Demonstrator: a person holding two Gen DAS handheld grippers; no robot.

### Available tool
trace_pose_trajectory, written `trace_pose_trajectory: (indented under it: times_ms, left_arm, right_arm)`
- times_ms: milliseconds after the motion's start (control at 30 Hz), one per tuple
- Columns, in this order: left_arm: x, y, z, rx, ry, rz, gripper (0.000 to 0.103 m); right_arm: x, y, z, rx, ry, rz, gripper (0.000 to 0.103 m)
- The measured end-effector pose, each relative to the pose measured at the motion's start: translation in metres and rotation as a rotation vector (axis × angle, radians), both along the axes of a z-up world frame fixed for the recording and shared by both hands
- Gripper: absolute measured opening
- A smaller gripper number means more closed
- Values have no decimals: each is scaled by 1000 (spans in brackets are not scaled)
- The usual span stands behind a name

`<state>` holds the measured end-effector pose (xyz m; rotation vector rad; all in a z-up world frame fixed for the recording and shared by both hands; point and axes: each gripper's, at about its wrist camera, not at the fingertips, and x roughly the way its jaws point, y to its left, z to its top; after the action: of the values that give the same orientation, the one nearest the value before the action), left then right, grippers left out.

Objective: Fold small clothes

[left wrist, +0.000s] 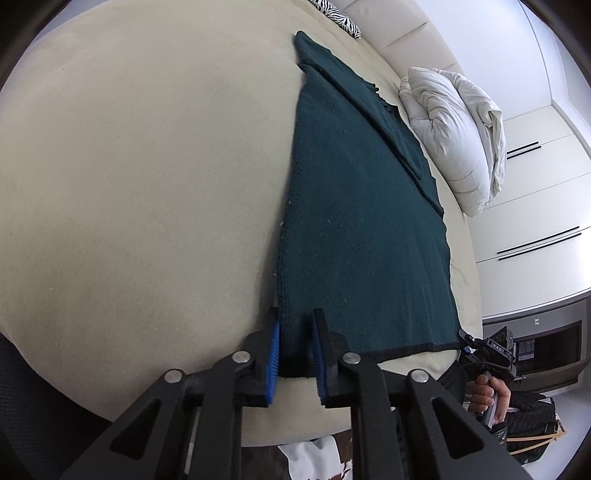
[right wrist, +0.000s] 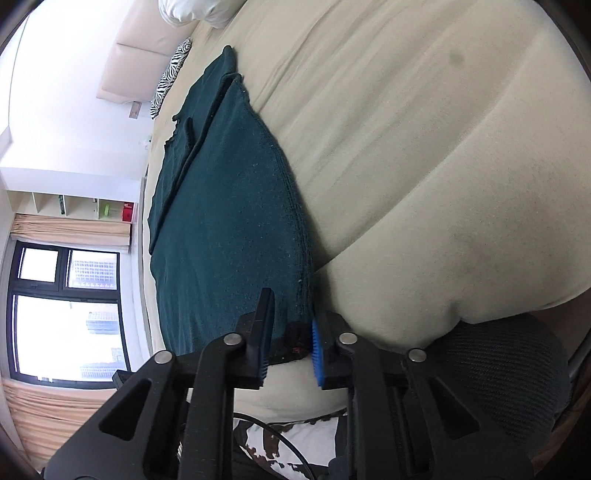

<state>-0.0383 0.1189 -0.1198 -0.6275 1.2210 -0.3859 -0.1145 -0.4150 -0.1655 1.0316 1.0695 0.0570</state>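
Observation:
A dark teal knitted garment lies flat on the cream bed, a sleeve folded across its far part. My left gripper straddles the garment's near left corner, its jaws apart with the hem between the blue pads. In the right wrist view the same garment lies on the bed. My right gripper straddles the near right corner, its jaws apart around the dark hem. The right gripper also shows in the left wrist view, held in a hand.
A white duvet is bunched at the bed's far right, with a zebra-print pillow by the headboard. White wardrobes stand to the right. A window and shelves are on the left. A black mesh chair is close by.

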Motion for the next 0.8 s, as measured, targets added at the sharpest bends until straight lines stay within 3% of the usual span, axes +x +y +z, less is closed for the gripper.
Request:
trace_pose_trajectory:
  times_ms: [100, 200, 467, 600, 800]
  left_arm:
    - [-1, 0, 0, 1, 3, -1, 16]
    - [-1, 0, -1, 9, 1, 1, 8]
    - [-4, 0, 4, 15, -21, 18, 6]
    - [-5, 8, 12, -36, -39, 47, 6]
    - [6, 14, 40, -181, -100, 95, 6]
  right_arm:
    - [0, -1, -2, 3, -2, 1, 15]
    - [0, 0, -2, 2, -3, 2, 14]
    - [-1, 7, 7, -65, -25, 19, 5]
    - [0, 11, 19, -87, -54, 27, 5]
    - [10, 21, 47, -90, -121, 52, 5]
